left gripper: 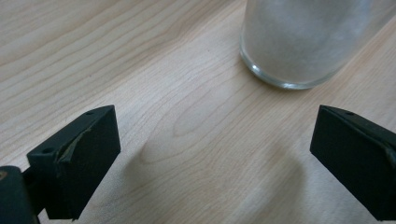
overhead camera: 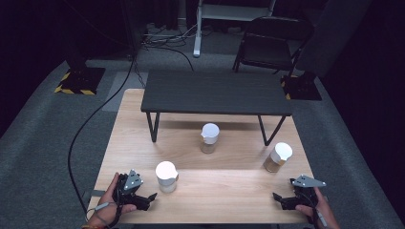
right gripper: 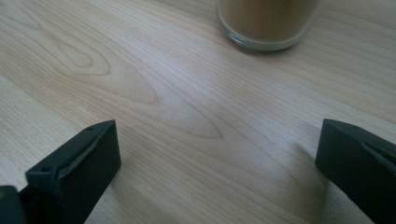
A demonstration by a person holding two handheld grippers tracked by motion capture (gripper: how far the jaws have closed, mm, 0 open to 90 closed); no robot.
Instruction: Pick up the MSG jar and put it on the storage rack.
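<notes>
Left gripper point(overhead camera: 152, 197): held low over the table's near left corner, jaws spread wide, nothing between them.
White jar point(overhead camera: 166, 176): set upright just beyond the left gripper; its glass base point(left gripper: 292, 44) is seen ahead of the jaws, apart from them.
Right gripper point(overhead camera: 276, 196): held over the table's near right corner, jaws wide, nothing gripped.
Brown jar point(overhead camera: 278, 157): stood beyond the right gripper, near the table's right edge; base point(right gripper: 268, 23) seen ahead, untouched.
Third jar point(overhead camera: 209, 138): placed mid-table, by the black shelf point(overhead camera: 215, 92).
Table point(overhead camera: 224, 191): pale wood.
</notes>
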